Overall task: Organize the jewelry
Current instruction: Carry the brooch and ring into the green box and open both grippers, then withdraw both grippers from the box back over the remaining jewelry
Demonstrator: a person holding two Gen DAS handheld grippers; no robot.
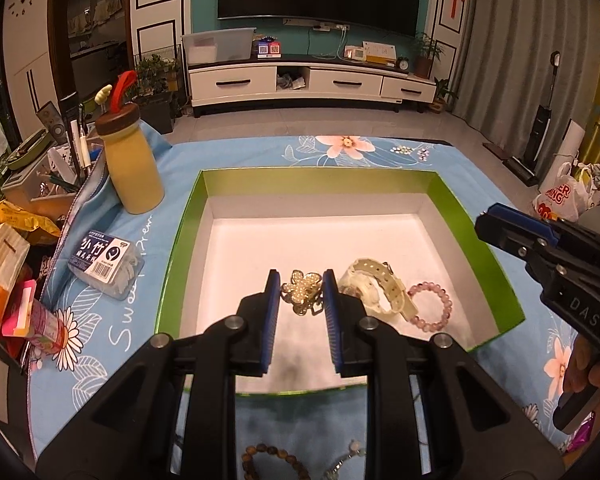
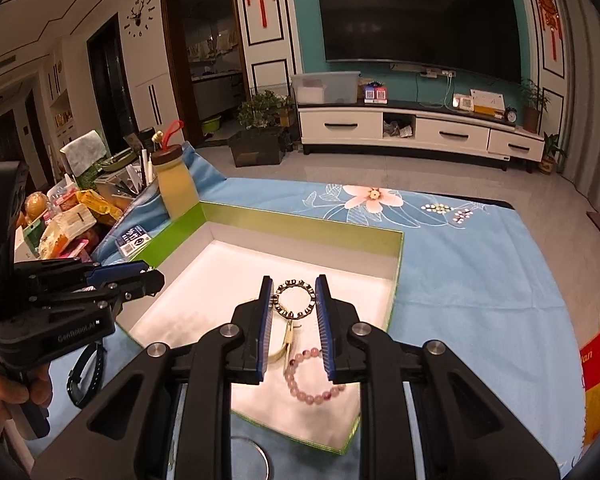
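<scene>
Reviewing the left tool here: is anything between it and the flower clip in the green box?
Nothing visible is in the way. The flower clip sits in view between the fingers of the open left tool, in the green box. The white watch lies close on the clip's right, beside the path rather than across it.

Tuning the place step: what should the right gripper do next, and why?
Probably lower and open the right gripper: the black-and-white bracelet looks clamped between its fingers over the green box, near the pink bracelet already inside.
</scene>
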